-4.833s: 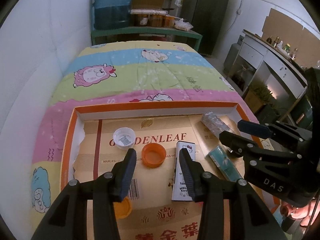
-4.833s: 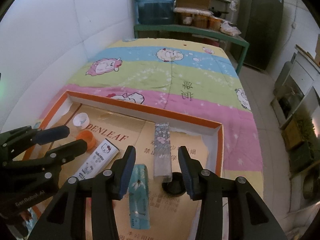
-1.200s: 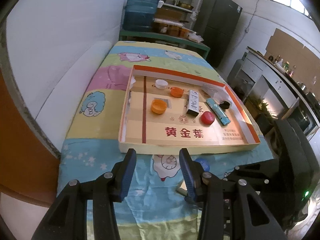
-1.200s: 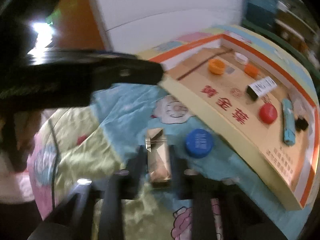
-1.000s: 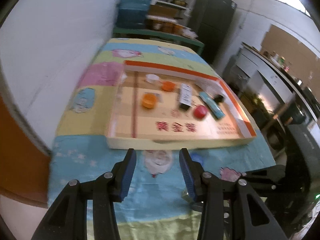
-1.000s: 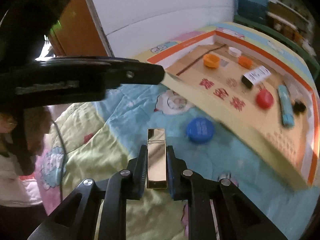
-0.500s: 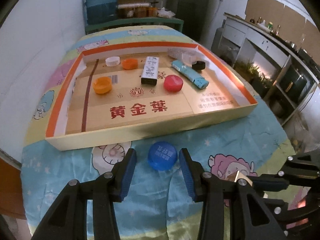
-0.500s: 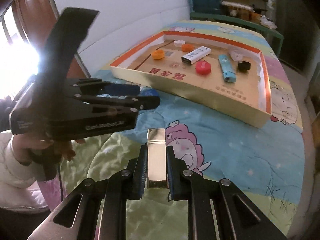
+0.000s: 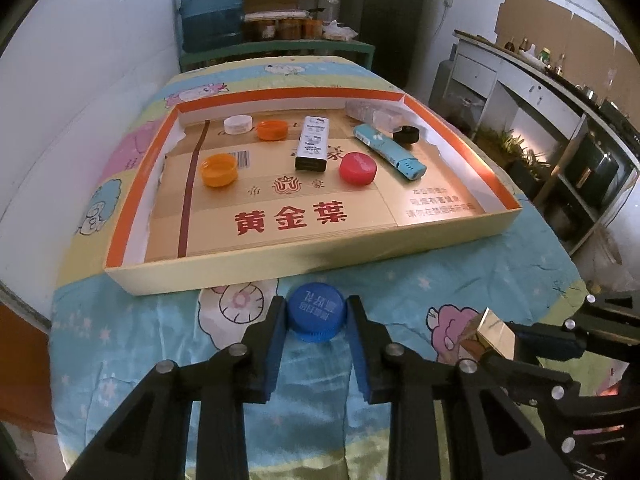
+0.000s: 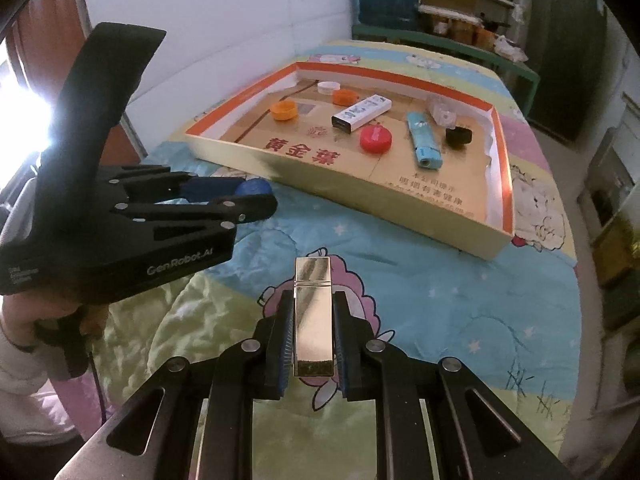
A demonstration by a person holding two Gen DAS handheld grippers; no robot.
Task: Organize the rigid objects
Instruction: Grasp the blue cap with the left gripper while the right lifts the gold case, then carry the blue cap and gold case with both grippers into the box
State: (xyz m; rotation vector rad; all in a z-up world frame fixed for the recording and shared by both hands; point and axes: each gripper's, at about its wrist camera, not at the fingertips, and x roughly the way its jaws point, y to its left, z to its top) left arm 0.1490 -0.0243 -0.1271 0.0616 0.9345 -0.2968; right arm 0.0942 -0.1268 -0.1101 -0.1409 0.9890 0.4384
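Two grippers are seen low over a cartoon-printed quilt (image 9: pixel 460 280), just in front of a shallow cardboard tray (image 9: pixel 320 254) with an orange rim. The left gripper (image 9: pixel 317 316) has just been closing its jaws, and a blue bottle cap (image 9: pixel 316 312) lying on the quilt, right beside the tray's near wall, is now flanked by the two blue pads, which appear to touch its sides; whether it is firmly pinched cannot be told for certain. In the right wrist view the same cap (image 10: pixel 250 188) is glimpsed between those fingers, and a hand (image 10: pixel 44 316) is seen gripping the left tool from below. The right gripper (image 10: pixel 313 320) is clamped tight on a gold metallic lighter (image 10: pixel 313 316), which is held lengthwise between the pads and juts past the fingertips, clear of the quilt; it is also caught at the lower right of the left wrist view (image 9: pixel 486 334). Inside the tray are laid a white cap (image 9: pixel 238 124), two orange caps (image 9: pixel 272 130) (image 9: pixel 219 169), a white printed lighter (image 9: pixel 313 143), a red cap (image 9: pixel 358 168), a teal lighter (image 9: pixel 389 152), a black cap (image 9: pixel 406 134) and a clear plastic item (image 9: pixel 370 111) against the far wall. All of these are set apart from one another, except that the clear item and the black cap lie close together.
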